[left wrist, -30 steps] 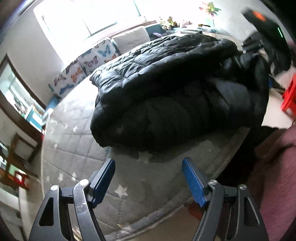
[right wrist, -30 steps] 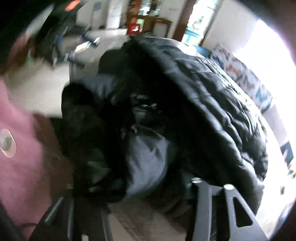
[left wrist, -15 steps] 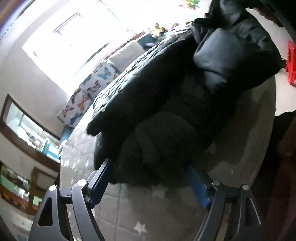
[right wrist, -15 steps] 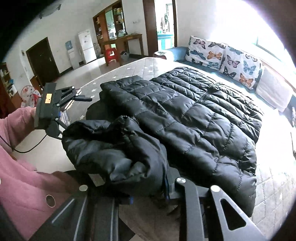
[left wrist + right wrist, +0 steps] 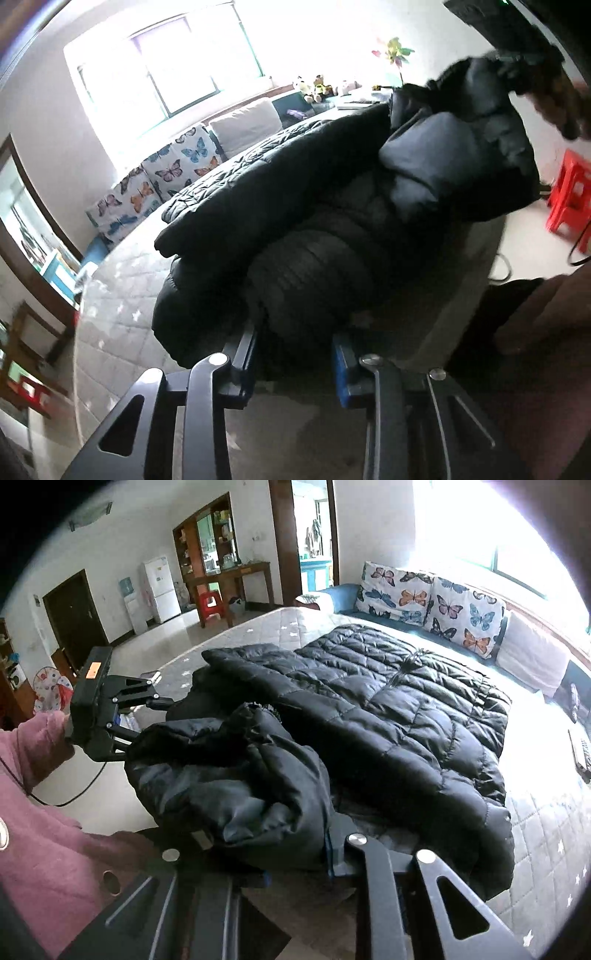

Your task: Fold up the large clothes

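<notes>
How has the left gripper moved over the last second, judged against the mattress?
Yes. The left gripper has gone forward from over bare mattress and closed on the black puffer coat.

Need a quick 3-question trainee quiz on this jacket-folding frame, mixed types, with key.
1. True or false: the black puffer jacket lies on a mattress.
2. Multiple choice: what is the right gripper doing? A) hanging open above the floor B) closed on the jacket's near end C) holding a cushion
3. Fill in: the cushions along the far side of the mattress carry a ____ print.

Key: 1 true; 2 B; 3 butterfly. The left gripper also clamps a fold of the jacket.
</notes>
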Available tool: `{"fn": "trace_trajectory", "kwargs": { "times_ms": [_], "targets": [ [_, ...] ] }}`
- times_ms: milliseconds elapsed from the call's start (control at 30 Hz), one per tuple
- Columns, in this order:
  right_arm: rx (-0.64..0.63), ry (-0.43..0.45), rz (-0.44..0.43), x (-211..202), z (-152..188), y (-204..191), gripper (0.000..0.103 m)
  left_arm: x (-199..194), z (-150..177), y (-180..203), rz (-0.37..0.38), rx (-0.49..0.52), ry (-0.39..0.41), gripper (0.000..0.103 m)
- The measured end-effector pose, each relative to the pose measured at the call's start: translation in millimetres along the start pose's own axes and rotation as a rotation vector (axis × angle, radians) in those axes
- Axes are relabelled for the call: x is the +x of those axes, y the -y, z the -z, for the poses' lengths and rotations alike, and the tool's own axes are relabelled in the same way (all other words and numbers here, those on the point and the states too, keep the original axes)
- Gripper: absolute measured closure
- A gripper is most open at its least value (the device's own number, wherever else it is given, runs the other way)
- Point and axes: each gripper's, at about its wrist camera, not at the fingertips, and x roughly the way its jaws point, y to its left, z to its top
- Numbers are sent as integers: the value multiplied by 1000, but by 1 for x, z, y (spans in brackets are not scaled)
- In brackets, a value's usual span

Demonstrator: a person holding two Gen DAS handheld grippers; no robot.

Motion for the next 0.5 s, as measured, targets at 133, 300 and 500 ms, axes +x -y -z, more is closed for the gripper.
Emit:
{"fn": "trace_trajectory", "kwargs": {
  "times_ms": [133,300,500],
  "targets": [
    [-11,3,-10,-23,12,-12,82,-29,7,-2,59,-63,3,69],
    [6,38,-13,-34,14,-11,82,-51,2,-9,80,-153,39,69],
    [34,95,-21,-24,-9,13,83,-60,-20,-21,112,-242,62,69]
  ]
}}
